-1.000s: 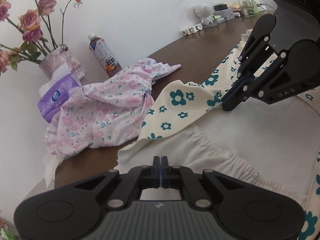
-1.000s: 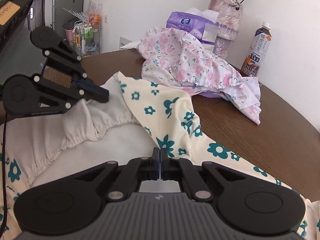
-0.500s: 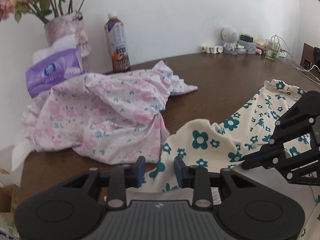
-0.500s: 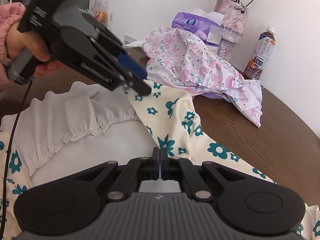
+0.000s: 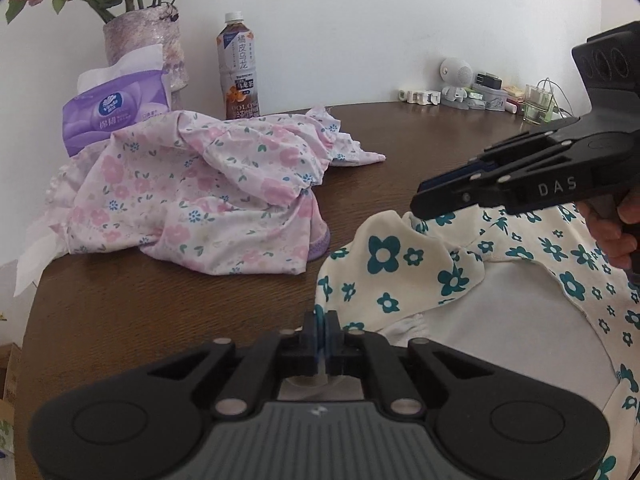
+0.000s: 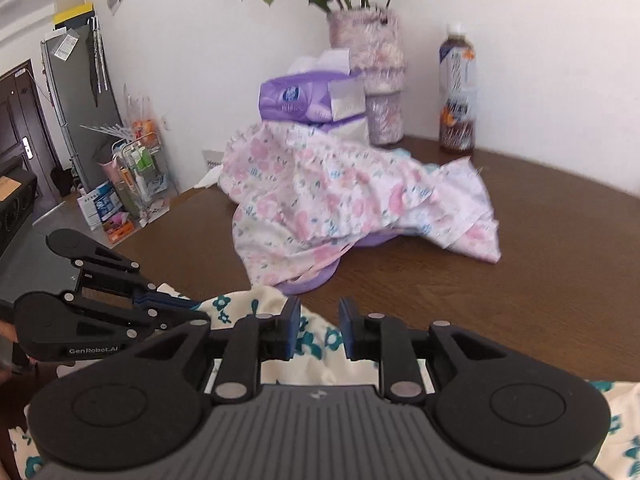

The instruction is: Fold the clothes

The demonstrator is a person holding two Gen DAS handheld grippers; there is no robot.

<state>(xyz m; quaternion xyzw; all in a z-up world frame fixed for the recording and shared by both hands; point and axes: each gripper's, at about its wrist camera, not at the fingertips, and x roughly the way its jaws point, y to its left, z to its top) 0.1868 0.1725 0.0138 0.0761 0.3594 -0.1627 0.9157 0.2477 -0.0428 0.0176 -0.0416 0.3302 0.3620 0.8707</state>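
Observation:
A cream garment with teal flowers [image 5: 400,256] lies on the brown table [image 5: 160,304], its white lining turned up. My left gripper [image 5: 320,322] is shut on that garment's near left edge. In the right wrist view the cream garment [image 6: 262,298] reaches under my right gripper [image 6: 319,314], which is open and holds nothing. The left wrist view shows the right gripper [image 5: 420,200] hovering just above a raised fold, a hand on its handle. A crumpled pink floral garment [image 5: 200,208] [image 6: 320,200] sits further back.
Behind the pink garment stand a purple tissue pack [image 5: 112,116], a vase of flowers [image 5: 144,40] and a drink bottle [image 5: 238,68]. Small items [image 5: 480,92] line the far right edge by the wall. Bare table [image 6: 500,300] lies to the right.
My left gripper opened half a second ago and has shut again on the cream garment's edge. My right gripper has opened, let go of the cloth and swung toward the pink garment.

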